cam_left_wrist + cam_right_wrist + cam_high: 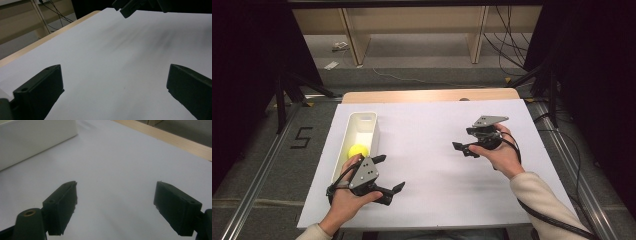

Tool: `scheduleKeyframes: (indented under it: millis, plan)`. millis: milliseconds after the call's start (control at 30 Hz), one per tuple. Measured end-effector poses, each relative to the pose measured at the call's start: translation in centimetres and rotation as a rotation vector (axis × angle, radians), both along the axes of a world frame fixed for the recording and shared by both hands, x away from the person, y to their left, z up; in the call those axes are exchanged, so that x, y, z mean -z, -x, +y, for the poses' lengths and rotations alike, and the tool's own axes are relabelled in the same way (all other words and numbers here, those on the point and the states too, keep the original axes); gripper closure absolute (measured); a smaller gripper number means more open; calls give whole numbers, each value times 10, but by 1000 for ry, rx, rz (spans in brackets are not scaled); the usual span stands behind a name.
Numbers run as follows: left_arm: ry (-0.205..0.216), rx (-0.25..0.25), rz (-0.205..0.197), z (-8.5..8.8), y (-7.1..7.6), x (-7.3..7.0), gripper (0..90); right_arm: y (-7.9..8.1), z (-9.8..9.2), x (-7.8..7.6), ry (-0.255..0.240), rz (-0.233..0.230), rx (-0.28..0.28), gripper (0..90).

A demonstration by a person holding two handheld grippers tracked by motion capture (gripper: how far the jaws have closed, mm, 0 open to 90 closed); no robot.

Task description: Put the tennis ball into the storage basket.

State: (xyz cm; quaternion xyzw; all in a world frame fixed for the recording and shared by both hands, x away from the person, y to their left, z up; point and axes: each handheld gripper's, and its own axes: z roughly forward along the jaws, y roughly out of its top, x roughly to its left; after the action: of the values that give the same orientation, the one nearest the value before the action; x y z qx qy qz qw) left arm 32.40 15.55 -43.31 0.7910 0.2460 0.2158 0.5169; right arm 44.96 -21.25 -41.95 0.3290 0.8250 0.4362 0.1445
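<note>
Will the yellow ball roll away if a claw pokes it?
Probably it rolls: the yellow ball looks round. The white bin walls around it should stop it quickly. It seems small, so likely light.

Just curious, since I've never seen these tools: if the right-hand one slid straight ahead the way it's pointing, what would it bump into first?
Probably the white bin. The right gripper, open and empty, points across the white sheet toward the bin's side wall, with only bare sheet between; how squarely it would strike is hard to judge.

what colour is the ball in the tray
Yellow. The ball lies in the white tray, best seen in the high view.
</note>
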Motion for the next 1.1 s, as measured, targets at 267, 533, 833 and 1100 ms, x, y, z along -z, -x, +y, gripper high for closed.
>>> scheduleKeyframes:
  millis: [267, 533, 833, 1100]
  plan:
    - [-1, -1, 0, 0, 0, 0, 2, 11, -25, 4, -3, -3, 38, 194]
    - [-3, -4, -1, 0, 0, 0, 2, 22, -46, 8, -8, 0, 76, 194]
    - [-5, -6, -2, 0, 0, 0, 3, 34, -70, 12, -17, -3, 116, 193]
    - [-4, -6, -2, 0, 0, 0, 2, 46, -84, 16, -16, -2, 145, 192]
